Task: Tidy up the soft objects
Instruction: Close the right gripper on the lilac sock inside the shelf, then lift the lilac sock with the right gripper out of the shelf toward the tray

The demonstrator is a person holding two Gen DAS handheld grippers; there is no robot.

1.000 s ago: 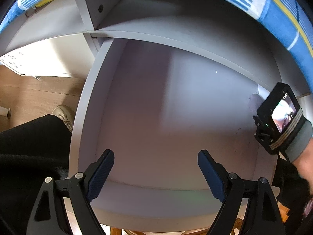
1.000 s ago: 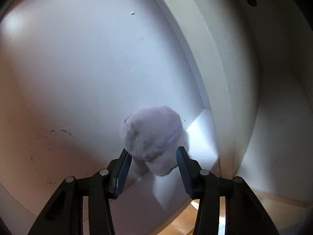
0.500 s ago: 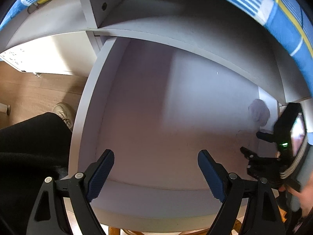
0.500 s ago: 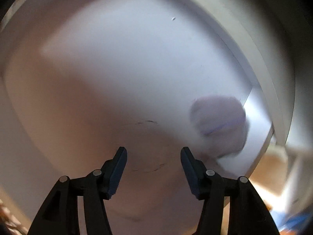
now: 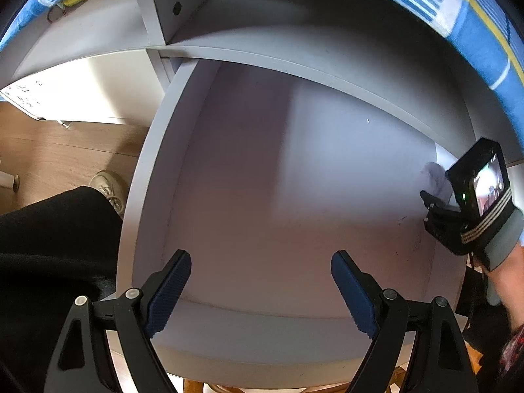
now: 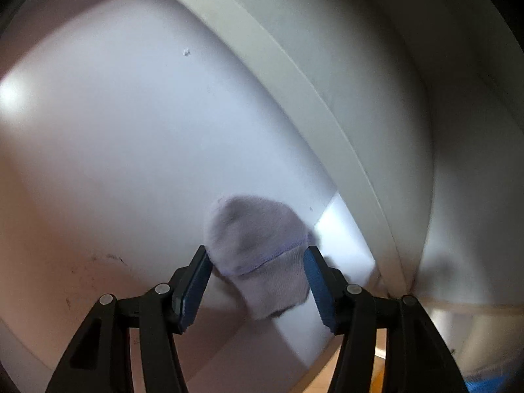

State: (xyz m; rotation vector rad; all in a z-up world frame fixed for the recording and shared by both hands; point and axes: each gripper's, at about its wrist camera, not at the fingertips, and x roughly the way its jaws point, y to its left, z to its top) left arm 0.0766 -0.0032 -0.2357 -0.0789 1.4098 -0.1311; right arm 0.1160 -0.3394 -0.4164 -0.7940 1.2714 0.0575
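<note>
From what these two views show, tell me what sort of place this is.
Probably a bedroom or living room at home: a white cubby shelf unit on a wooden floor, a blue striped cloth draped on top, and a rolled pale sock in one compartment.

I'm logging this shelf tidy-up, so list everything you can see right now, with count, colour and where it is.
sock: one, pale lilac-white, rolled up, lying in the far right corner of the shelf board, between the right gripper's fingers
shelf unit: one, white, its open compartment filling both views
blue cloth: one, blue with white and yellow stripes, draped along the top of the shelf unit
floor: wood brown, left of the shelf
shoe: one, beige, on the floor by the shelf's left side
left gripper: black with blue pads, open, nothing between them, over the board's front edge
right gripper: black with blue pads, one pad on either side of the sock; whether they press it I cannot tell
</note>
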